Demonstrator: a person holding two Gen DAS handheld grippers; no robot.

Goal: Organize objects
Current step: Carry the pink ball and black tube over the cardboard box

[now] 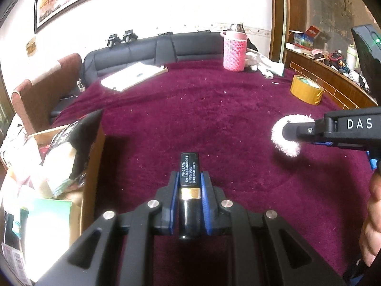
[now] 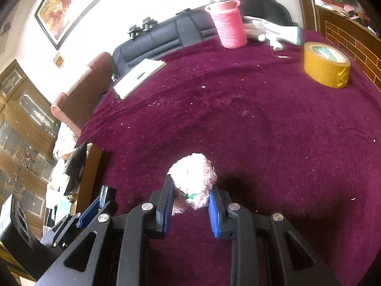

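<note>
The left claw [image 1: 189, 186] is gripping a lipstick tube [image 1: 189, 178] lengthwise between its fingers, above the desk [image 1: 214, 119]. An open cardboard box [image 1: 92, 162] is sitting just to its left. The right claw [image 2: 190, 196] is clamping a fluffy ball [image 2: 194, 174] to the left claw's right. A tape roll [image 1: 306, 90] is lying ahead and right; a knitted basket [image 1: 234, 52] is standing well ahead, with a notebook [image 1: 133, 76] ahead and left.

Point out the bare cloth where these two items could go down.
Widest bare stretch of maroon cloth: between white notebook, pink basket and tape roll. Crowded at the cardboard box on the left, and by the white cloth at the far edge.
</note>
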